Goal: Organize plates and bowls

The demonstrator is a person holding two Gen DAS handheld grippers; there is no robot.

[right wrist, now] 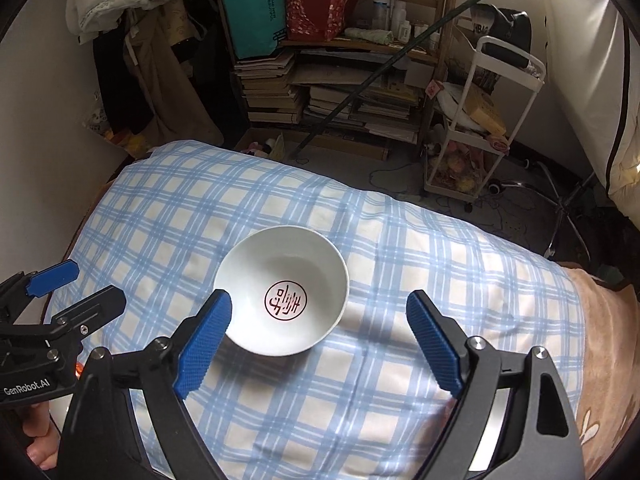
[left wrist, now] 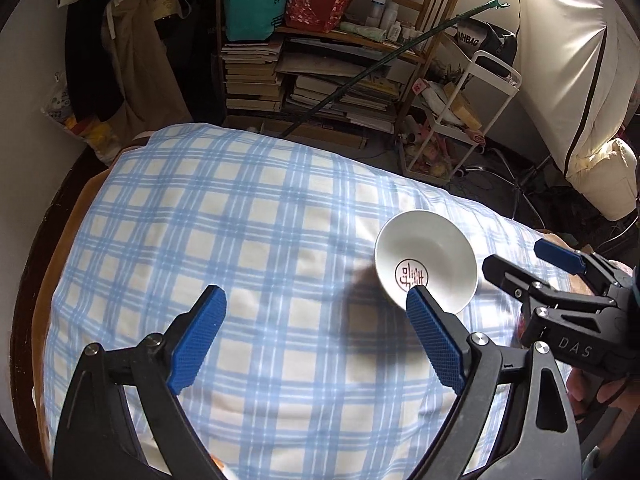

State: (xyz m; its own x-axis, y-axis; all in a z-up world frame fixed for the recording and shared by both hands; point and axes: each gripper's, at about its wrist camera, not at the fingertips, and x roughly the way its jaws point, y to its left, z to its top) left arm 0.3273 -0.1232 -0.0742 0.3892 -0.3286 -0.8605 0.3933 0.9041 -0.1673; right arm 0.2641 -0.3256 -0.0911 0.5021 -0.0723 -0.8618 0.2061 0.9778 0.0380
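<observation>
Nearest, left gripper [left wrist: 316, 334] and right gripper [right wrist: 320, 338] both with fingers [right wrist: 206, 338] spread wide, gripping nothing. Beyond them, white bowl [right wrist: 282, 290] upright on the blue-checked bed [right wrist: 380, 380], toward its middle. Farther off, cluttered bookshelf [right wrist: 340, 80] past the bed's far edge.

A blue gripper pad [left wrist: 436, 340] covers the near rim of the white bowl [left wrist: 428, 254] at right of centre in the left wrist view. The person's hand [left wrist: 588, 390] at lower right is cut off by the frame's edge. Labels on the shelf bottles [right wrist: 394, 12], upper centre, are too small to read.
</observation>
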